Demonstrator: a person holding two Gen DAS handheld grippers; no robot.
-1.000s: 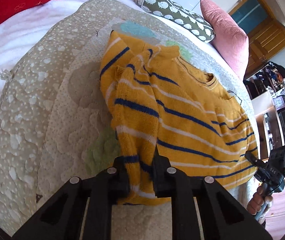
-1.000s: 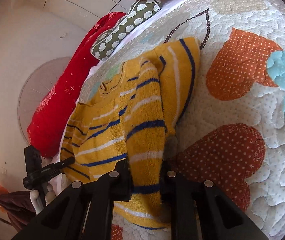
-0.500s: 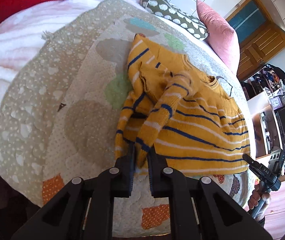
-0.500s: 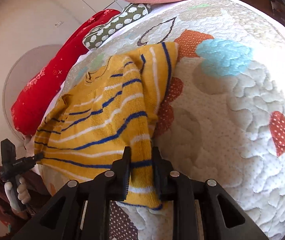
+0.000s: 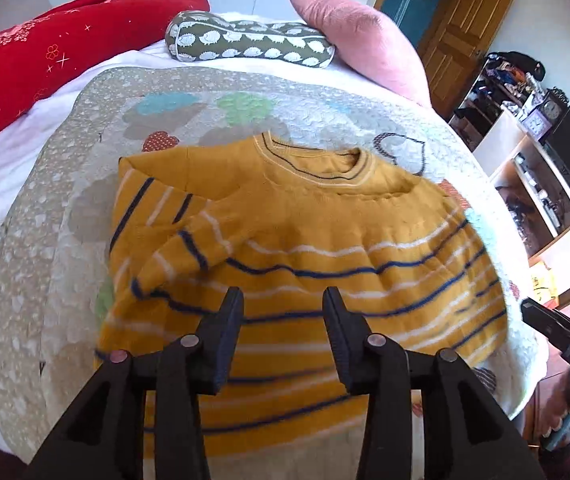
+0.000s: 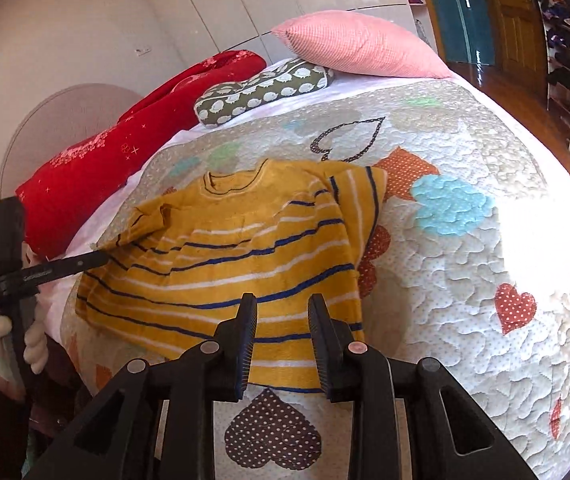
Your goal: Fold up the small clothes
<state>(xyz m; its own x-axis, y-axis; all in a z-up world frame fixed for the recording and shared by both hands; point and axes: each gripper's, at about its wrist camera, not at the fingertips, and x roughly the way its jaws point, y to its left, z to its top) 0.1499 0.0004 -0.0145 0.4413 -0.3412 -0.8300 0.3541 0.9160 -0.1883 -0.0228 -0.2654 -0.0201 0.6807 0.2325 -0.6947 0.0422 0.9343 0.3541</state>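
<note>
A small yellow sweater (image 5: pixel 325 240) with blue and white stripes lies flat on the quilt (image 5: pixel 45 240), neck at the far side, both sleeves folded in over its body. My left gripper (image 5: pixel 283 300) hovers above the sweater's lower half; its jaws are opening and nothing is between them. In the right wrist view the same sweater (image 6: pixel 225 256) lies left of centre. My right gripper (image 6: pixel 281 308) hangs over its hem near the right edge, jaws opening, with no cloth between them. Each gripper shows in the other's view: the right gripper (image 5: pixel 565 336) and the left gripper (image 6: pixel 45 272), held by a hand (image 6: pixel 33 344).
A red pillow (image 5: pixel 45 52), a green patterned bolster (image 5: pixel 245 42) and a pink cushion (image 5: pixel 365 44) lie at the bed's far end. Shelves and a wooden door (image 5: pixel 465 32) stand to the right. The quilt (image 6: pixel 465 280) stretches bare to the right of the sweater.
Both grippers let go of the sleeves, which now lie folded over the sweater's body. Both pulled back and upward from the cloth, and their jaws spread apart.
</note>
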